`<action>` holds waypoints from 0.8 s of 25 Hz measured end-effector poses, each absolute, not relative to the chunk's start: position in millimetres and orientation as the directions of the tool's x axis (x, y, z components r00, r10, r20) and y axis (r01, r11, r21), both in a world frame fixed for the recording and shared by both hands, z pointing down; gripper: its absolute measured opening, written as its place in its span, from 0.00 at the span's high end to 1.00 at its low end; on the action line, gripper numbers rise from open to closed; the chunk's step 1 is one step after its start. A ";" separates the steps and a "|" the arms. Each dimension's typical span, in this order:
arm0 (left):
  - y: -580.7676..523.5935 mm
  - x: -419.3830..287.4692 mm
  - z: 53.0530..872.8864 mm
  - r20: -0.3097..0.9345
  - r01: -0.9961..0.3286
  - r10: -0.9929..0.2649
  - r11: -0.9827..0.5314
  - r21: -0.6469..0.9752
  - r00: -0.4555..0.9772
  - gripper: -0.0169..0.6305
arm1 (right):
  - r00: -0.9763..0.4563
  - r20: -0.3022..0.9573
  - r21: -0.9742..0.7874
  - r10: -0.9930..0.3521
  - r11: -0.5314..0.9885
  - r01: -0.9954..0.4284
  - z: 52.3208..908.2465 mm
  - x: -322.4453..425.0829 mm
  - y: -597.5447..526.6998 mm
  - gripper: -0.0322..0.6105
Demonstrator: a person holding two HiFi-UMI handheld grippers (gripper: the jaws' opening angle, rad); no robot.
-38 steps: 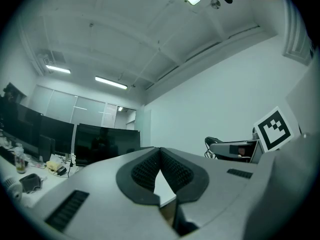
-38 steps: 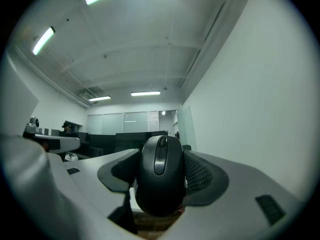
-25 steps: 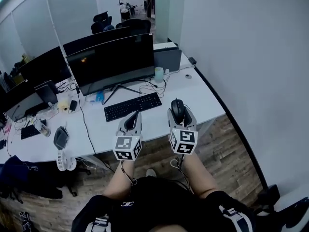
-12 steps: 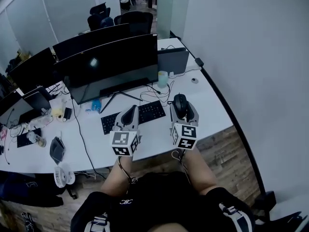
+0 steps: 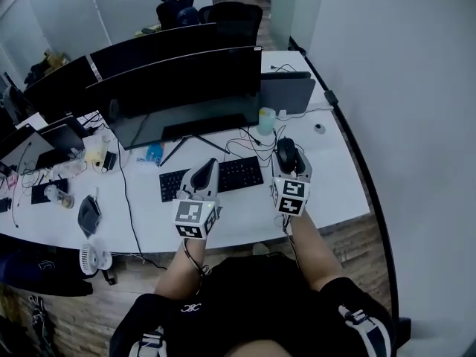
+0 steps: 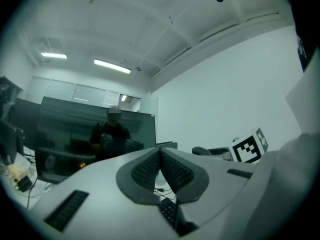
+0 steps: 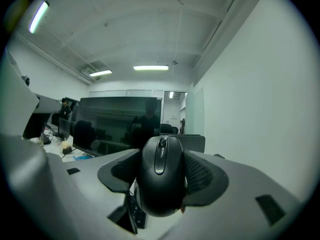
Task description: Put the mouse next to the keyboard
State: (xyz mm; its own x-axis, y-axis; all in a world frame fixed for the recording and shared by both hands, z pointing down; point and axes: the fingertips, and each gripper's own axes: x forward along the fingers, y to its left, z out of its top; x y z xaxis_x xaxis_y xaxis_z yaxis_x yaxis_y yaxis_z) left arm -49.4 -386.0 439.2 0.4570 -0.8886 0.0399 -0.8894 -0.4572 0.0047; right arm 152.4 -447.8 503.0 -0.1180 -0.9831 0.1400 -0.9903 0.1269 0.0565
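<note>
Finding one: my right tool (image 5: 291, 166) was clamped on the mouse (image 5: 285, 152), one pad against each flank, the jaws standing wide to take its body. The mouse was off the table (image 5: 335, 177); how high, I could not tell.

Finding two: in the head view, the keyboard (image 5: 242, 174) lay at about 9 o'clock from the mouse, its near end just beside it. The keyboard's long axis ran roughly 8 to 2 o'clock. The mouse's long axis ran 12 to 6, along the tool and about square to the keyboard.

Finding three: my left tool (image 5: 208, 171) had its jaws together with nothing between them, and hung over the keyboard's left half. The right tool was therefore the nearer to the bare table off the keyboard's right end, where I judged the mouse should go down.

Count: one mouse, one keyboard before me, two tools.
</note>
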 end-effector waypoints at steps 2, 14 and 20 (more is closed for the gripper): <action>-392.3 -50.9 436.8 0.035 -0.897 -0.897 -0.442 -0.011 0.441 0.95 | -0.122 0.172 0.067 -0.978 0.135 -0.989 520.1 155.0 -468.0 0.50; -417.0 -80.9 455.5 0.104 -0.949 -0.944 -0.316 -0.005 0.314 0.95 | -0.186 0.393 0.026 -0.900 0.213 -0.977 630.8 136.3 -535.5 0.50; -423.1 -94.2 462.7 0.122 -0.959 -0.952 -0.283 0.001 0.281 0.95 | -0.176 0.488 0.034 -0.855 0.220 -0.975 682.8 135.6 -542.9 0.50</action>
